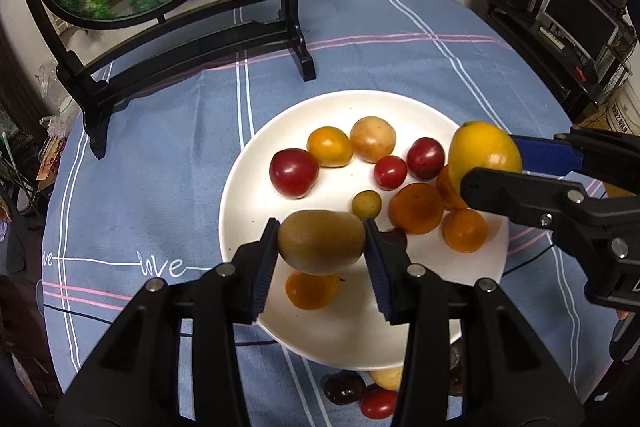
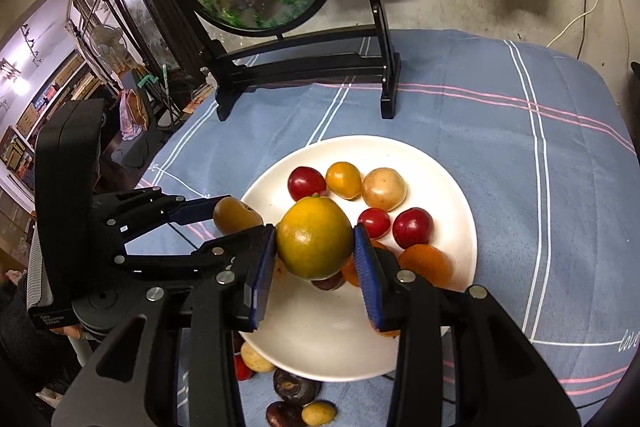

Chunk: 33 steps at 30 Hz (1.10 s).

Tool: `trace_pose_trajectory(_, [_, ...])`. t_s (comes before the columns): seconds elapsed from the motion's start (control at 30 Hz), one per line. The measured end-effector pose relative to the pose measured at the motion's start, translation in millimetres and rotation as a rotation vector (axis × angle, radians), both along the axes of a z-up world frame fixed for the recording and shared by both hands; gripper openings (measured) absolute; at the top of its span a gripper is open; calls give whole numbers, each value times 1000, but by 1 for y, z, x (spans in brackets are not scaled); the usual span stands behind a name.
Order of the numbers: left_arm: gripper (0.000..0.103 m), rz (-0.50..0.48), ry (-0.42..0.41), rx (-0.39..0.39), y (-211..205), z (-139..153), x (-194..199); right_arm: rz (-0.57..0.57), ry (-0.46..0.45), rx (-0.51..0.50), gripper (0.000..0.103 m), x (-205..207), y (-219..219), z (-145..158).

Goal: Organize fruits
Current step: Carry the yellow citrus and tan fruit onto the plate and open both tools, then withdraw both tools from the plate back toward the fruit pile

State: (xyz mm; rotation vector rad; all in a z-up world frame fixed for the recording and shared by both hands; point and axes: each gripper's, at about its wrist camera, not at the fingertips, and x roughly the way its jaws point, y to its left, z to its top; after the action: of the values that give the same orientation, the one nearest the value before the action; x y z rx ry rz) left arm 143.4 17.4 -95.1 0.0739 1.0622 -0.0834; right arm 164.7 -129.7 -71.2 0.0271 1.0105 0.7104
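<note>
Over a white plate [image 1: 248, 187] on the blue-clothed tabletop [image 1: 160, 147], two hand-held tools are carrying fruit. The left tool [image 1: 322, 241] is clamping a brown kiwi [image 1: 320, 241] above the plate's 7 o'clock edge, its long axis lying crosswise between the pads. The right tool [image 2: 316, 247] is gripping a yellow-green citrus [image 2: 314, 237] over the plate's 3 o'clock side, stem nub pointing toward 12 o'clock. The job is looking well advanced: about a dozen plums, tomatoes and oranges are already sitting on the plate, while a few loose fruits [image 2: 296, 387] are waiting on the cloth at 6 o'clock.
</note>
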Motion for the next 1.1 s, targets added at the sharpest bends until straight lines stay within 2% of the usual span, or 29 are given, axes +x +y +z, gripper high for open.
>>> trace_pose_trajectory(0.3, [44, 1, 19, 15, -1, -14, 12, -1, 34, -73, 40, 21, 10, -20])
trace_pose_trajectory(0.37, [54, 0, 14, 15, -1, -14, 13, -17, 41, -96, 42, 26, 10, -24])
trace_pose_trajectory(0.43, [62, -5, 2, 15, -2, -13, 12, -20, 39, -71, 43, 27, 7, -23])
trace_pose_trajectory(0.5, [63, -7, 0, 18, -2, -13, 13, -37, 17, -64, 65, 26, 3, -19])
trace_pose_trajectory(0.77, [63, -9, -4, 13, -4, -8, 8, -47, 2, -42, 65, 16, -14, -10])
trace_pose_trajectory(0.93, [63, -1, -27, 3, 1, 3, -2, -56, 6, -22, 65, -7, -29, -5])
trace_pose_trajectory(1.1, [64, 76, -35, -38, 30, 14, -21, -65, -3, -24, 65, -46, -51, -3])
